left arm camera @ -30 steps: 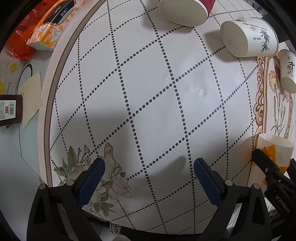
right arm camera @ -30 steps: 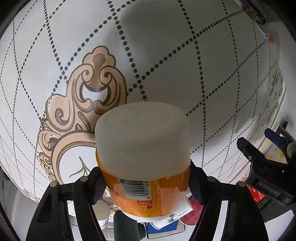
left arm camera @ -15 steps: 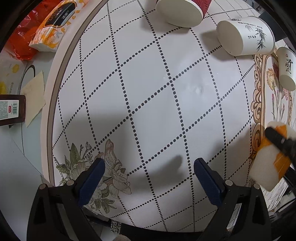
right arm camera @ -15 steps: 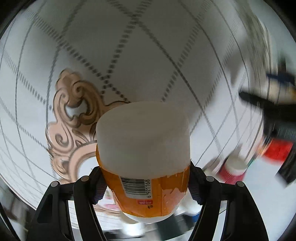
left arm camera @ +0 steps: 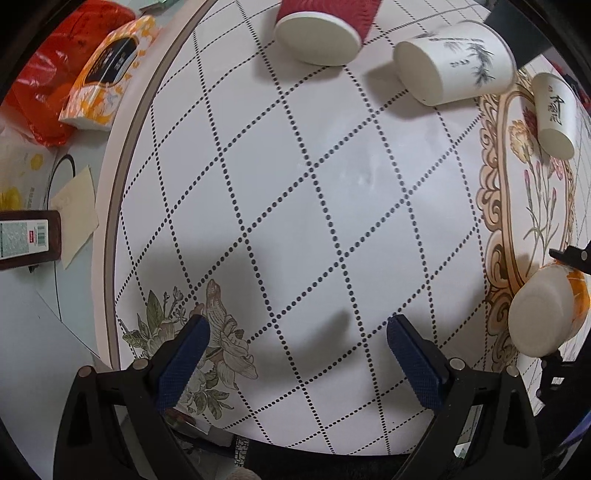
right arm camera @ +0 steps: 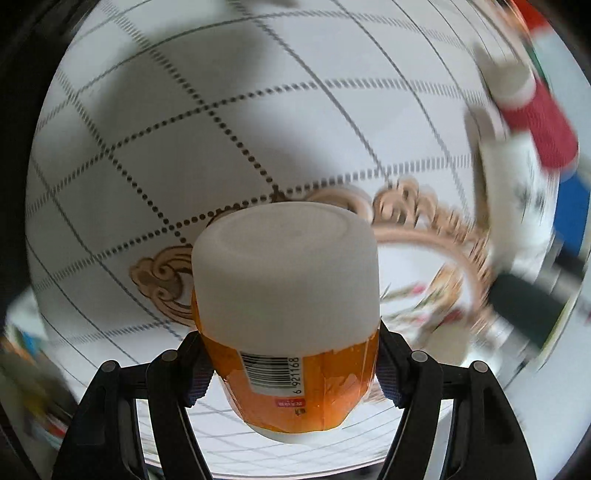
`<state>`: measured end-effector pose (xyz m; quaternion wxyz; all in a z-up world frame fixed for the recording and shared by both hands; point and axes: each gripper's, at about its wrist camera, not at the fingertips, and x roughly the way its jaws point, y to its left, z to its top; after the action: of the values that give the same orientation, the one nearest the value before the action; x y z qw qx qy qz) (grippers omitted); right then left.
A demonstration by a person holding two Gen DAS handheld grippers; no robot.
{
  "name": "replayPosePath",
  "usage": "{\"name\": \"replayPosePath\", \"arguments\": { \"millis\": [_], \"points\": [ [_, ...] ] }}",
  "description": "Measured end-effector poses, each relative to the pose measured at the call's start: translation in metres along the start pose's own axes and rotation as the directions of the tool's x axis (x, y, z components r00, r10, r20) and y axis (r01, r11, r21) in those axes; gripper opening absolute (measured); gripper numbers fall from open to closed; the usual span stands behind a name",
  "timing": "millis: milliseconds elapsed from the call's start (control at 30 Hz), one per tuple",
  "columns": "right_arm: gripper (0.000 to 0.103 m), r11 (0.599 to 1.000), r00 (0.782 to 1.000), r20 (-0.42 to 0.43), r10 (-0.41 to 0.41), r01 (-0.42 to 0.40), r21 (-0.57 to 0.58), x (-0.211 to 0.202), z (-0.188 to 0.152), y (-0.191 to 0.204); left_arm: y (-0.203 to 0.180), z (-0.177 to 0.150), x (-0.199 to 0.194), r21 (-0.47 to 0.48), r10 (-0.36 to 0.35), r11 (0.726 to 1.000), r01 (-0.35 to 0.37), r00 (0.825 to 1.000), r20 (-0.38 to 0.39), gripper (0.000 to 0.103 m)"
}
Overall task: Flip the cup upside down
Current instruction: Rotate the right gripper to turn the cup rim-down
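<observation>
1. Right tongs (right arm camera: 291, 373) grip the orange-and-white cup (right arm camera: 286, 295) by its sides – closed bottom pointing away from the camera, held above the desk (right arm camera: 147, 147).
2. Left tongs (left arm camera: 297, 350) hover spread wide, holding nothing.
3. Three other cups – red (left arm camera: 325, 29), bamboo-print (left arm camera: 454, 62), small white (left arm camera: 552, 114) – rest on the far desk; the right view is blurred.
</observation>
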<state>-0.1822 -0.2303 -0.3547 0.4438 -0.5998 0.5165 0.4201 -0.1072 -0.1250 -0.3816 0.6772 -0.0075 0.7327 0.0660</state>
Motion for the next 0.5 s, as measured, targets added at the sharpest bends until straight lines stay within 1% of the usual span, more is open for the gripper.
{"name": "replayPosePath", "arguments": {
  "millis": [67,133,167,267,300,367,400,433,467,500],
  "points": [
    [0.074,0.995,0.999,-0.004,0.044,-0.043,0.085,0.002,-0.004,-0.004,-0.01,0.002,-0.007,0.013,0.004,1.0,-0.004,1.0,0.002,0.098],
    [0.074,0.978,0.995,-0.005,0.095,-0.093,0.186,0.008,-0.014,-0.003,-0.018,0.0,-0.008,0.026,0.006,1.0,-0.006,1.0,0.003,0.098],
    [0.074,0.965,0.993,-0.006,0.118,-0.113,0.238,0.01,-0.019,-0.007,-0.023,0.0,-0.01,0.033,0.006,0.999,-0.006,1.0,0.003,0.098],
    [0.074,0.894,0.979,-0.005,0.205,-0.185,0.408,0.021,-0.036,-0.019,-0.038,-0.003,-0.015,0.054,0.007,0.999,-0.008,1.0,0.01,0.098],
    [0.074,0.863,0.972,-0.005,0.236,-0.208,0.46,0.025,-0.045,-0.024,-0.041,-0.005,-0.017,0.059,0.007,0.998,-0.008,1.0,0.012,0.098],
    [0.075,0.786,0.955,0.011,0.297,-0.251,0.565,0.032,-0.058,-0.032,-0.05,-0.008,-0.021,0.065,0.004,0.998,-0.005,1.0,0.013,0.098],
    [0.075,0.724,0.937,0.024,0.348,-0.285,0.628,0.036,-0.066,-0.036,-0.054,-0.009,-0.022,0.07,0.004,0.998,-0.005,1.0,0.014,0.098],
    [0.075,0.679,0.924,0.033,0.381,-0.304,0.668,0.041,-0.073,-0.038,-0.059,-0.01,-0.025,0.072,0.004,0.997,-0.005,1.0,0.015,0.098],
    [0.075,0.622,0.907,0.047,0.418,-0.323,0.713,0.046,-0.081,-0.04,-0.062,-0.012,-0.026,0.076,0.004,0.997,-0.005,1.0,0.016,0.098],
    [0.075,0.583,0.895,0.056,0.442,-0.334,0.741,0.05,-0.088,-0.042,-0.067,-0.013,-0.027,0.08,0.003,0.997,-0.005,1.0,0.017,0.098]
  ]
}}
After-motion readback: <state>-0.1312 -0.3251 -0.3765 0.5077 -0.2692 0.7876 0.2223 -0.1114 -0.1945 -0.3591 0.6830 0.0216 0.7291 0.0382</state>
